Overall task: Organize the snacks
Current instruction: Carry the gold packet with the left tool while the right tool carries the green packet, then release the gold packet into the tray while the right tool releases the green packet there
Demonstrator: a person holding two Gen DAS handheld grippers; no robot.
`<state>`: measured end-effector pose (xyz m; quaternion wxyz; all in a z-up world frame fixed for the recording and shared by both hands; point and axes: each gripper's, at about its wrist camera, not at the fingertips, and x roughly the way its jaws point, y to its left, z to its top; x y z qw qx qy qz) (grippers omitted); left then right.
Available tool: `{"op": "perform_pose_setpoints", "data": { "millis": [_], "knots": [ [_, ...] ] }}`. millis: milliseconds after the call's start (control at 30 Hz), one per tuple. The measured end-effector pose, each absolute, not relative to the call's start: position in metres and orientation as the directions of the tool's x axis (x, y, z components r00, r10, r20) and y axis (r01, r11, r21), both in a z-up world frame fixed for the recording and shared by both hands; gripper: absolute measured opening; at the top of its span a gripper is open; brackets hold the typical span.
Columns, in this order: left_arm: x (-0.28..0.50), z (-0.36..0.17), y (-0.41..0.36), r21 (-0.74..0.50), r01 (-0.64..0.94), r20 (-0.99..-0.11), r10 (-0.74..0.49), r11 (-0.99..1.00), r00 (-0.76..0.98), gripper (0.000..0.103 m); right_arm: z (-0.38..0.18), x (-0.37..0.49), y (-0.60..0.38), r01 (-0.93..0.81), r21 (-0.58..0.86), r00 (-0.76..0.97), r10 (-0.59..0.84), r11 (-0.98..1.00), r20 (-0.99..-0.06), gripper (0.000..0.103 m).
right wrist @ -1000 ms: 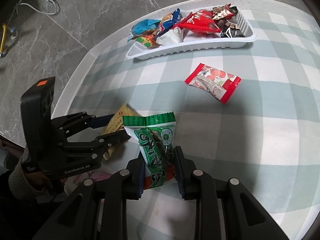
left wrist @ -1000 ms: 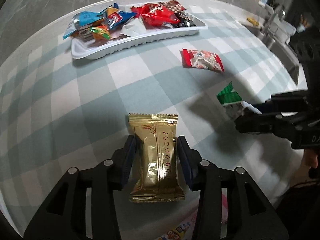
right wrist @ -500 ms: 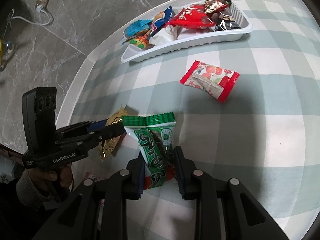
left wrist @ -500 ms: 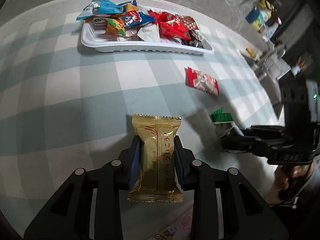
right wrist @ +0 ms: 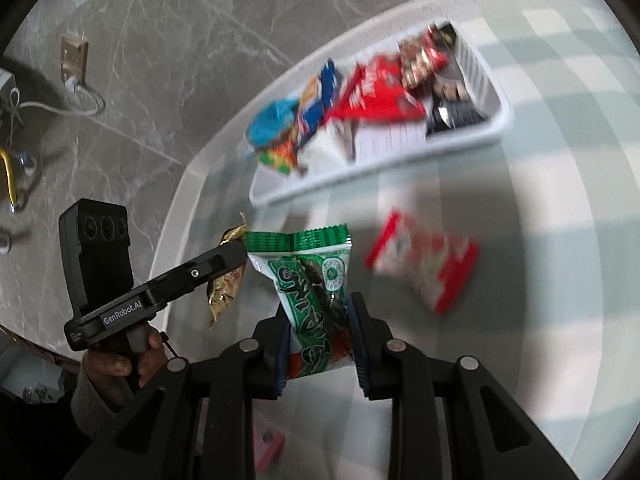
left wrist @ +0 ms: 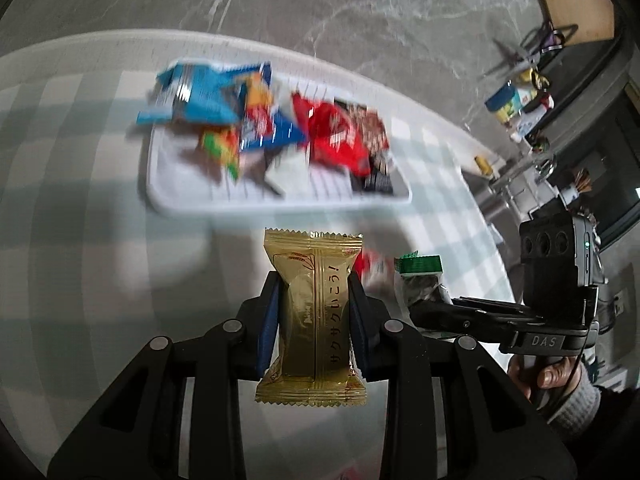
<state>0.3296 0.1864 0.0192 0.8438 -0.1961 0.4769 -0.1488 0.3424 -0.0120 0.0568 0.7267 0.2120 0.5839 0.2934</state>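
Both packets are up off the checked cloth now and closing on the tray!

The gold packet (left wrist: 314, 316) sits pinched between the left gripper (left wrist: 314, 312) jaws, lifted clear of the table where a second ago it lay flat with the jaws spread around it. The green packet (right wrist: 316, 296) is clamped upright in the right gripper (right wrist: 320, 336), as before. The white tray (left wrist: 280, 200), heaped with snacks, has swung in from far at 12 o'clock to just past the gold packet's top edge, blurred with motion. The red-and-white packet (right wrist: 424, 264) lies on the table (right wrist: 560, 240) at 2 o'clock of the green one, near the tray. In the left view, the right gripper hangs at 3 o'clock.
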Motion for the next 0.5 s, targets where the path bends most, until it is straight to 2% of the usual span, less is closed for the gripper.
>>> {"op": "perform_pose_setpoints", "data": {
  "millis": [500],
  "knots": [
    [0.459,0.049,0.214,-0.429,0.033,-0.735,-0.370,0.903,0.568,0.029,0.063,0.473,0.012,-0.184,0.642,0.247,0.667,0.745,-0.703,0.029]
  ]
}}
